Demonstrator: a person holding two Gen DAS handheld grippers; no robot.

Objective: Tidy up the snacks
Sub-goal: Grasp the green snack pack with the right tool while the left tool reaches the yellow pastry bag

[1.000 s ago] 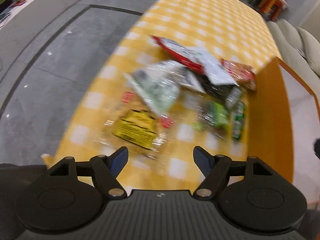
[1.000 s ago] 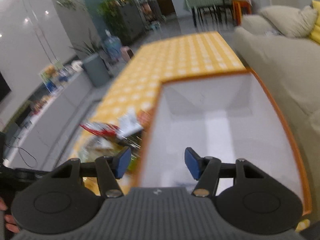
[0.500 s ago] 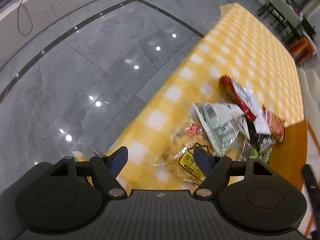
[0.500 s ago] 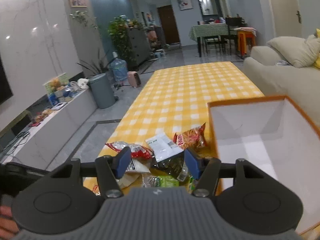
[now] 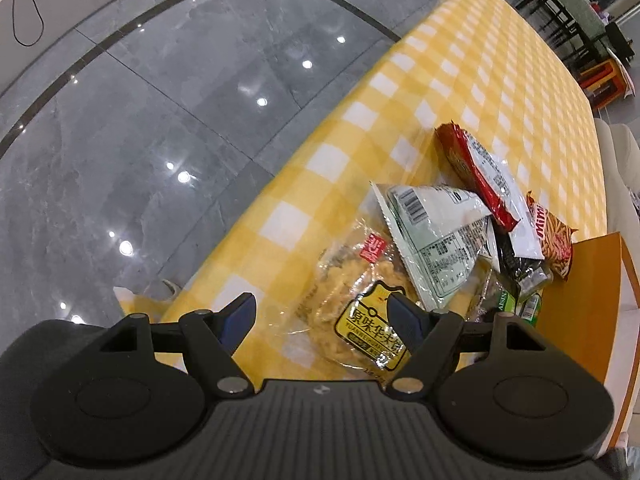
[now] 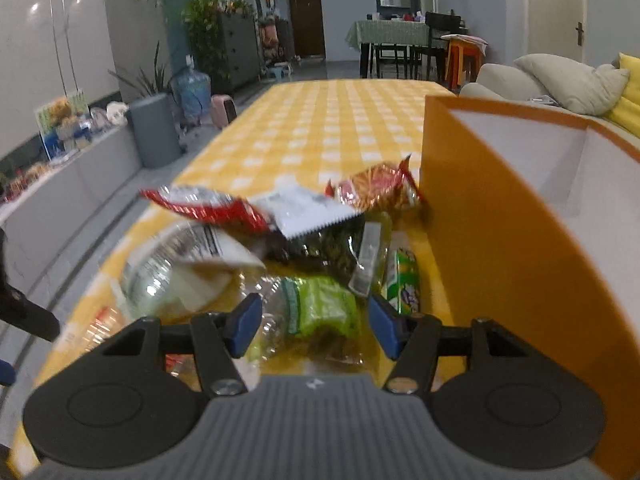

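Looking through both wrist cameras, I judge the task is only at its start: all snacks that I can see lie in one loose heap on the table, and the part of the orange box (image 6: 492, 240) that shows has only bare white walls inside.

My left gripper (image 5: 320, 314) has its jaws standing wide apart and holds nothing. Just ahead of it, partly between its fingers in the view, lies a clear bag with a yellow label (image 5: 360, 304). Beyond that are a pale green-white packet (image 5: 436, 236), then a red and white packet (image 5: 480, 172), and to the right an orange-red bag (image 5: 554, 244) close to the box wall.

My right gripper (image 6: 312, 324) is also open and empty. A green packet (image 6: 324, 304) sits right in front of its fingers, a small green stick pack (image 6: 404, 280) just to the right, and the box stands beside it on the right.

The table carries a yellow and white checked cloth (image 6: 320, 128). Left of it is a shiny grey tiled floor (image 5: 140, 120). Far ahead I see plants, a dining table, and a sofa (image 6: 560, 80) on the right.
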